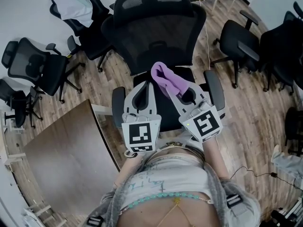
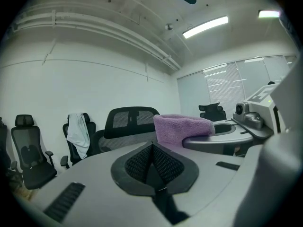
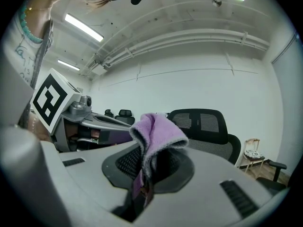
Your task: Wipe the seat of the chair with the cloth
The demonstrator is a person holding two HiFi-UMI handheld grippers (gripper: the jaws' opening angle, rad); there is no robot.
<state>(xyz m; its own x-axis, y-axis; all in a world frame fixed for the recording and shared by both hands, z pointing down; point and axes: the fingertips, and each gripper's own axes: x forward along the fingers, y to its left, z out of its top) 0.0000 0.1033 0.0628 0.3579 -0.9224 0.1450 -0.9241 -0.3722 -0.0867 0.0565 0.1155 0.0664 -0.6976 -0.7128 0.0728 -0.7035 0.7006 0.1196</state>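
Right gripper (image 3: 144,173): jaws clamped on the lower end of a purple cloth (image 3: 156,135). The rest of the cloth stands up above the jaws in a folded loop. Left gripper (image 2: 154,167): jaws pressed together, mesh pads meeting, nothing between them. In the head view both grippers lie side by side, close but apart, over the front of the seat (image 1: 187,77) of a black mesh-back office chair (image 1: 151,27), jaws pointing toward its backrest. The cloth sits above the seat, near the base of the backrest. Contact with the seat cannot be judged. A wooden table (image 1: 61,145) stands at the left of this chair in the head view. Beyond the chair, on that same side, another office chair carries a draped white garment (image 1: 71,4). Further black office chairs stand on the wood floor on both sides of it.
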